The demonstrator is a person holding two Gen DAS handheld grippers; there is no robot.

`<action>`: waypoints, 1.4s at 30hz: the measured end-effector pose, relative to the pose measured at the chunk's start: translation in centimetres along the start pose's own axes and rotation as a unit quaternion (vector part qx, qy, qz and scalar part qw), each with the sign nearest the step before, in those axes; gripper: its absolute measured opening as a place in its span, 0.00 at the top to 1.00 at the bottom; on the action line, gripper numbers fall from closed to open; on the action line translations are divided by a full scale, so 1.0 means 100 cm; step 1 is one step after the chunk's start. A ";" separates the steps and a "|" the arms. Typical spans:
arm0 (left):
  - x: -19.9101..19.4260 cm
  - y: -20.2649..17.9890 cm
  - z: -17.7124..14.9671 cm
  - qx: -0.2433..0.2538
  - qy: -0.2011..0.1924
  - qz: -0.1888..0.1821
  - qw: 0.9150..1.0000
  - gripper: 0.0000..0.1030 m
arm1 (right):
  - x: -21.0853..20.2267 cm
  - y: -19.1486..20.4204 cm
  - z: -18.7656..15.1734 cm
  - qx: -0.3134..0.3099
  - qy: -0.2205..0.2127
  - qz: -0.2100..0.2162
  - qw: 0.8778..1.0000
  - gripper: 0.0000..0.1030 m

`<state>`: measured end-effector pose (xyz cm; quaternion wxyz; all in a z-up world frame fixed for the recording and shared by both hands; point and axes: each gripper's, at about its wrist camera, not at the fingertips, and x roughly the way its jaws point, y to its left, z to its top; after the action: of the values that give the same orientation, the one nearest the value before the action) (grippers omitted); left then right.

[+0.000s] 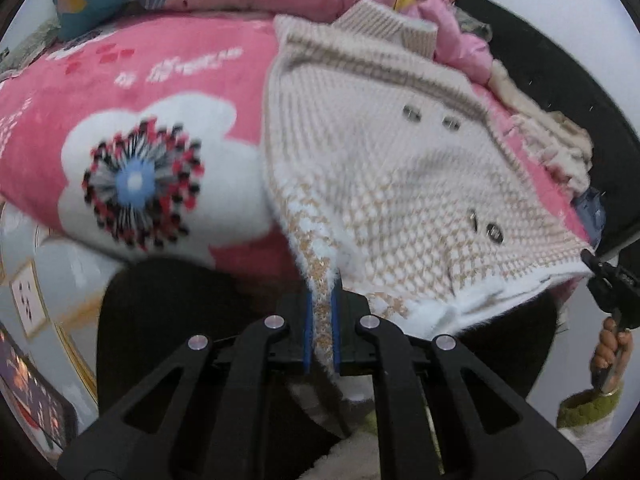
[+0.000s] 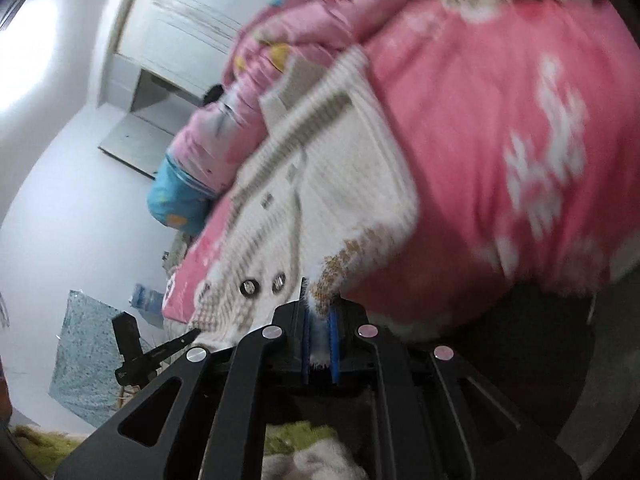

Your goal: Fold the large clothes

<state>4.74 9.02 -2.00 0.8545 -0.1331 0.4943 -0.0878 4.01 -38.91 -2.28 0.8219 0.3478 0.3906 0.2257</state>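
Both claws clamped on near hem corners of the sweater (image 1: 372, 152) spread on the pink blanket (image 1: 132, 92): left gripper (image 1: 322, 320), right gripper (image 2: 318, 320). Best lifted evenly, hem taut, carried toward the far collar.

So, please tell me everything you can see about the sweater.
The sweater is a cream and beige knit, fluffy, with a ribbed collar at the far end and two pairs of metal buttons. It lies spread on the pink blanket, hem toward the cameras and lifted off the edge. The left gripper pinches one hem corner; the right gripper pinches the other. Both views are blurred.
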 end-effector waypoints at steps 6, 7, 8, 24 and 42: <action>-0.007 0.013 0.049 -0.025 -0.017 -0.055 0.998 0.89 | 0.031 0.015 0.054 -0.004 -0.014 0.024 1.000 0.93; -0.006 0.015 0.059 -0.028 -0.020 -0.062 0.997 0.88 | 0.036 0.018 0.062 -0.004 -0.016 0.028 0.999 0.93; -0.003 0.014 0.068 -0.030 -0.023 -0.066 0.997 0.87 | 0.043 0.021 0.074 -0.005 -0.021 0.033 0.999 0.93; 0.085 0.085 0.170 -0.096 -0.052 0.034 0.993 0.73 | 0.206 -0.055 0.173 0.099 0.048 0.010 0.994 0.84; 0.070 0.013 0.055 -0.051 -0.013 -0.127 0.990 0.38 | 0.079 -0.041 0.057 0.116 -0.005 0.046 0.992 0.32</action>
<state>13.00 9.06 -5.53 0.8348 -0.2395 0.4662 -0.1688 13.68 -38.81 -6.63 0.7669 0.4593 0.3934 0.2149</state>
